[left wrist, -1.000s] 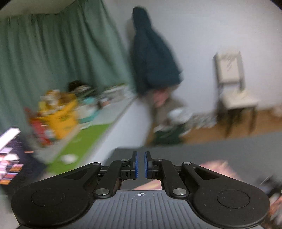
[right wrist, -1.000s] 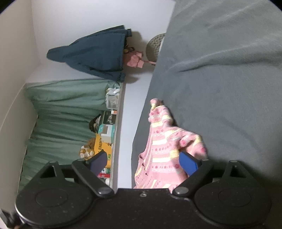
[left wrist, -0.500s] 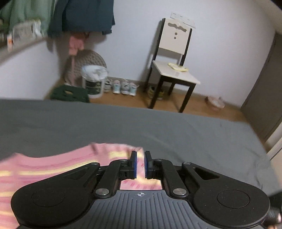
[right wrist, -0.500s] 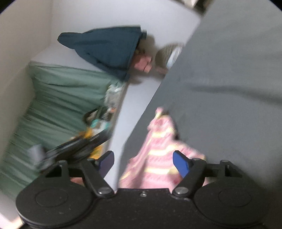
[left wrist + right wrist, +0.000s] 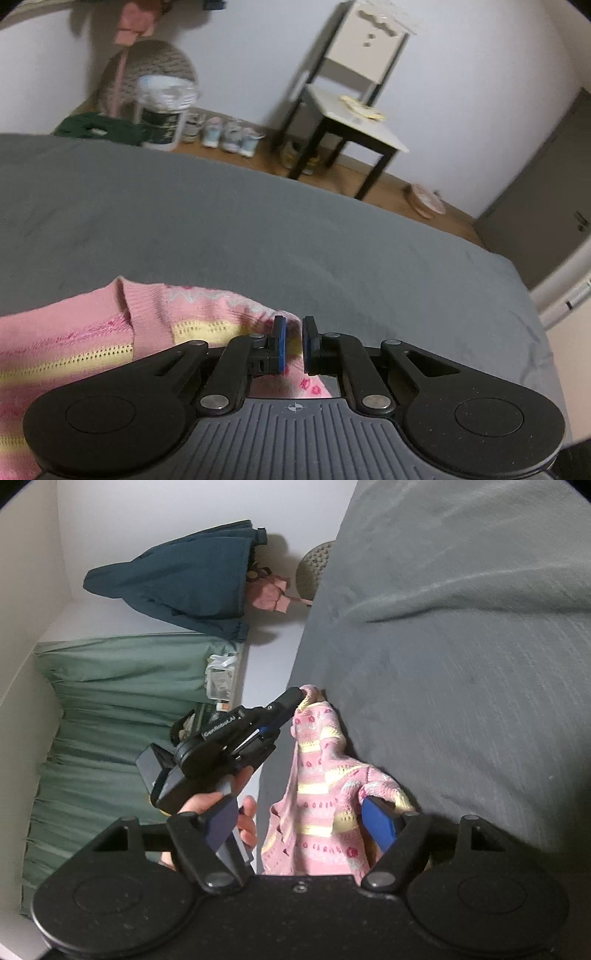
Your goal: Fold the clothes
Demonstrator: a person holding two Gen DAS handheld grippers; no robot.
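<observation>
— From my left feed: white walls, a wooden floor [image 5: 391, 192], a white chair [image 5: 354, 92] with dark legs.
— My right one shows green curtains [image 5: 122, 709] and a dark coat [image 5: 177, 579] hanging on the wall.

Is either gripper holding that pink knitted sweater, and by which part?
The left gripper is shut on a far edge of the pink knitted sweater. The right gripper stands open around its near end, gripping nothing.
</observation>
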